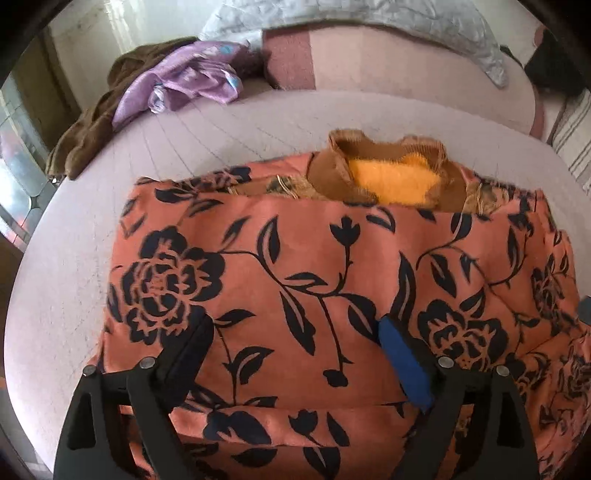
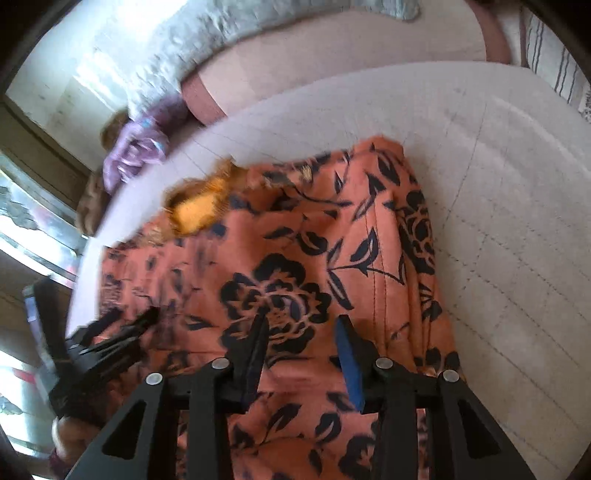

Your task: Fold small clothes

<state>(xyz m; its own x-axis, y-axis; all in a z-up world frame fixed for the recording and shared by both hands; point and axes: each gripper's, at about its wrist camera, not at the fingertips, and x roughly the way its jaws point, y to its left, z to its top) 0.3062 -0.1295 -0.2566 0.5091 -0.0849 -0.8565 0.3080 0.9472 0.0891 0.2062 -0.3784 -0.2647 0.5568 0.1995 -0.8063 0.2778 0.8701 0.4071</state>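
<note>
On the pale quilted bed (image 1: 74, 295) lies an orange garment with a black flower print (image 1: 314, 266), spread flat and folded over itself at the near edge. At its far edge a brown collar with a yellow-orange fleece lining (image 1: 395, 181) shows above the printed cloth.

Left gripper (image 1: 291, 332): fingers set wide apart, one black finger at the left and one blue-padded finger (image 1: 402, 362) at the right. Both fingers stand over the printed cloth; no fold of cloth is pinched between them. The right wrist view shows this gripper (image 2: 147, 317) at the left edge of the garment, blurred.

Right gripper (image 2: 303, 328): fingers set at a narrow gap, pointing down at the middle of the garment near a large printed flower. Printed cloth fills the gap in the picture, yet whether the pads press on it cannot be determined; the view is blurred.

At the far left corner of the bed, well apart from the orange garment, lie a crumpled purple cloth (image 1: 184, 85) and a brown cloth (image 1: 92, 122), touching each other. Beyond the bed is a pink cushion (image 1: 388, 59) with a grey-white cover (image 1: 351, 18) draped over its top.
</note>
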